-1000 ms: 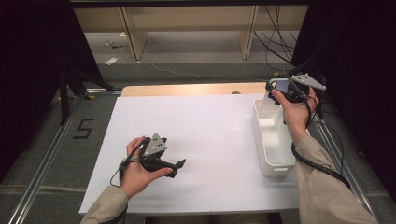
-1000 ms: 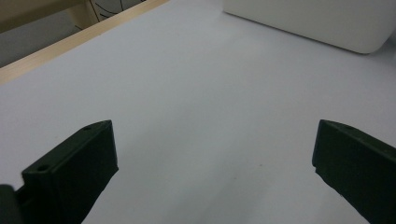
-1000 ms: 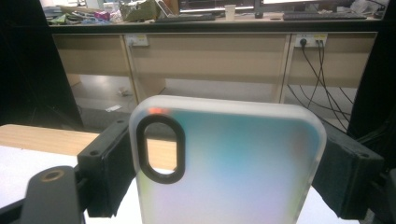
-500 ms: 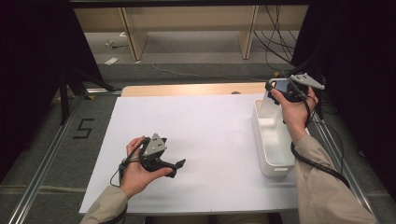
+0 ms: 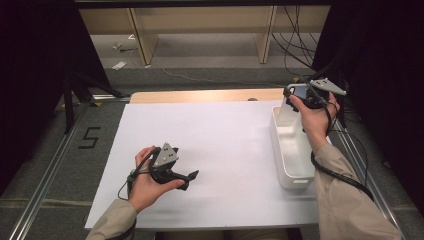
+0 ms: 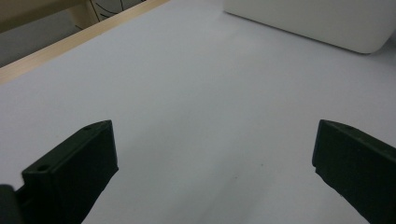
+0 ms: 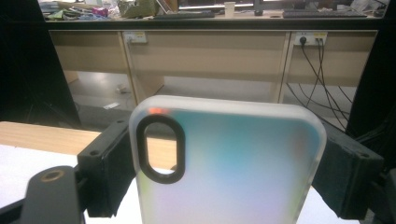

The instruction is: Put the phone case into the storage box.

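One phone case (image 7: 224, 163), translucent, with one oval camera cutout, clamped between the jaws of the right gripper (image 5: 300, 97) and held above the far end of the one white bin (image 5: 292, 150) at the counter's (image 5: 225, 140) right side. Left gripper (image 5: 192, 176) low over the white counter, jaws wide apart, nothing between them.

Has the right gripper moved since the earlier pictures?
No. The right gripper, shut on the translucent phone case, stays above the far end of the white plastic bin.
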Action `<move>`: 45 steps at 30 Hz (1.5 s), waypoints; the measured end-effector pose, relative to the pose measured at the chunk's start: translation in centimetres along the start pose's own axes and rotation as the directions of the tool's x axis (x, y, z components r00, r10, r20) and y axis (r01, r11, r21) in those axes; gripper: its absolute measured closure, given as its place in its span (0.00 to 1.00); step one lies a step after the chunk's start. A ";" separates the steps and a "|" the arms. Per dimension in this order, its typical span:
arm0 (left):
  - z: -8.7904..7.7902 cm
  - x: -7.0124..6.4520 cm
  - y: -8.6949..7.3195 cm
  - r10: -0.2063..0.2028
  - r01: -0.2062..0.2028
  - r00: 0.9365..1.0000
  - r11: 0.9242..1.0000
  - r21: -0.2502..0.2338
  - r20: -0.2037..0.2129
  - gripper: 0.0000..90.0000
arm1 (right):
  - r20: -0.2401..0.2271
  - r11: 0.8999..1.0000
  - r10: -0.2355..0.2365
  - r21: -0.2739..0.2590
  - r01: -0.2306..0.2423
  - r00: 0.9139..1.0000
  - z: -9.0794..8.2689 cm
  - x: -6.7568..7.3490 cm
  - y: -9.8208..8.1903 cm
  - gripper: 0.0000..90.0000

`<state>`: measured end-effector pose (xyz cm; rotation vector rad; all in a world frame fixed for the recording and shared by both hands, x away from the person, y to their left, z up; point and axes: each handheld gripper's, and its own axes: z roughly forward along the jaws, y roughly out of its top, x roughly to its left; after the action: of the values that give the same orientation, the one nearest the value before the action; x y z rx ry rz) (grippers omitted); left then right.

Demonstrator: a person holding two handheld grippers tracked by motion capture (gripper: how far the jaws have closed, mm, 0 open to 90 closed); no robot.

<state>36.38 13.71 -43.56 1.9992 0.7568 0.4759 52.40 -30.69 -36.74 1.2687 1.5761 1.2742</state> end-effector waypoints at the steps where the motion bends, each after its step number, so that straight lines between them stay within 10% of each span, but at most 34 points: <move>1: 0.0 0.0 0.0 0.000 0.000 1.000 1.000 0.000 0.000 0.00 | 0.000 1.000 0.001 0.001 -0.001 1.000 0.0 0.0 0.0 0.20; 45: 0.0 0.1 -0.1 0.000 0.000 1.000 1.000 0.005 -0.001 0.00 | 0.011 1.000 -0.009 0.017 0.008 1.000 1.2 -0.2 -0.3 0.20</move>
<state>36.44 13.77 -43.65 2.0039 0.7587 0.4755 53.46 -30.56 -37.36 1.2764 1.5862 1.2484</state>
